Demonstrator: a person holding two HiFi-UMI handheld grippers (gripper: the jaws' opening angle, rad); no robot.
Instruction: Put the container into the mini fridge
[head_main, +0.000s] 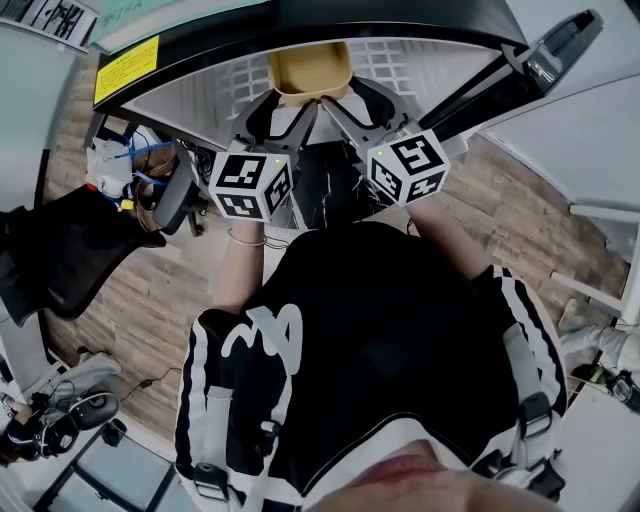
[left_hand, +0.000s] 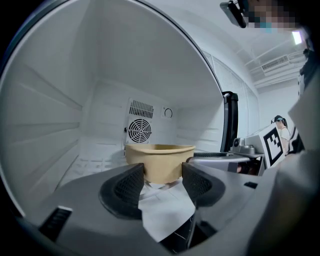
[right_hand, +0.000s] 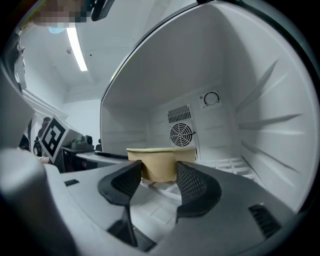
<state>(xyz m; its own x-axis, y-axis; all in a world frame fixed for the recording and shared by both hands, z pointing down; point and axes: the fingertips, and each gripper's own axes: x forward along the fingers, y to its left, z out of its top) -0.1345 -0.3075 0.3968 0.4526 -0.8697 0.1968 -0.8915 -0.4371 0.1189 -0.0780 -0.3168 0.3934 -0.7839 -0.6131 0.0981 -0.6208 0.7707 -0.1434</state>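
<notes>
The tan container sits on the white wire shelf just inside the mini fridge. My left gripper comes at it from the lower left, my right gripper from the lower right. In the left gripper view the container stands just past the left gripper, whose jaws are spread wide on either side of its narrow base. In the right gripper view the container stands just beyond the right gripper in the same way. I see no pad pressing on it.
The fridge's white walls close in on both sides, with a round fan vent at the back. Its black door edge stands open. A black office chair and cables lie on the wood floor at the left.
</notes>
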